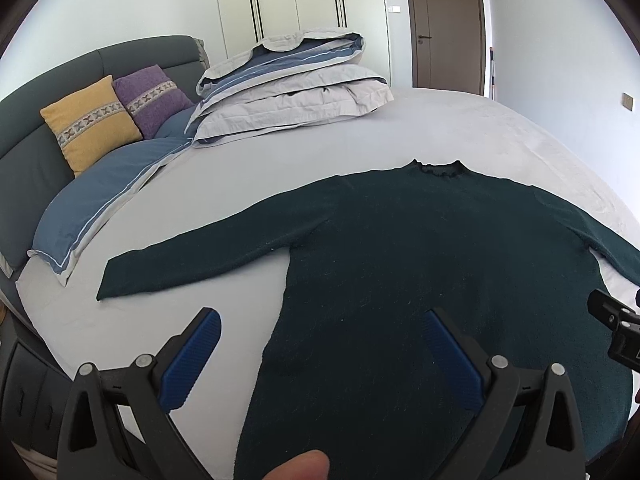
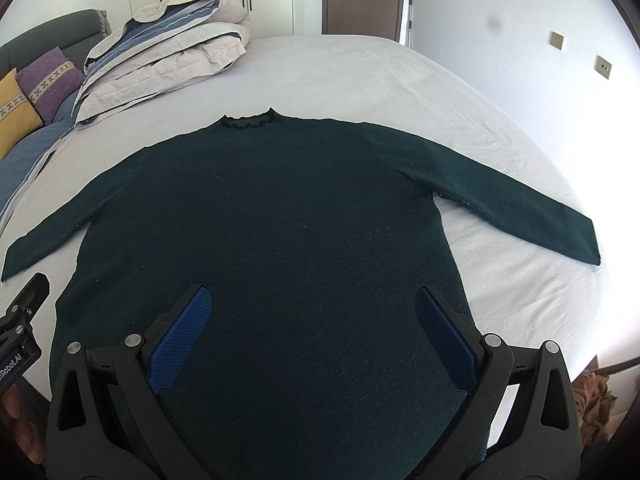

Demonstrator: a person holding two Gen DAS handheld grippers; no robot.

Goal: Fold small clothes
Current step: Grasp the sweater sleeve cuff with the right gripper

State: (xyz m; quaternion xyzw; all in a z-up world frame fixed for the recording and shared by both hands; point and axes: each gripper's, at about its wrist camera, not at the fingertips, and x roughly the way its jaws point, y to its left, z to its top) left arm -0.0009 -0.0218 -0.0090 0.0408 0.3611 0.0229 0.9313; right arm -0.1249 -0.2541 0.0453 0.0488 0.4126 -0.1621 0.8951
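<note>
A dark green long-sleeved sweater lies flat on the white bed sheet, collar away from me, both sleeves spread out. It also shows in the right wrist view. My left gripper is open and empty, above the sweater's lower left side edge. My right gripper is open and empty, above the sweater's lower body near its right side. The right gripper's tip shows at the right edge of the left wrist view; the left one shows at the left edge of the right wrist view.
A folded grey and blue duvet lies at the far left of the bed. Yellow and purple cushions lean on the dark headboard, with a blue pillow in front. Wardrobe and a brown door stand behind.
</note>
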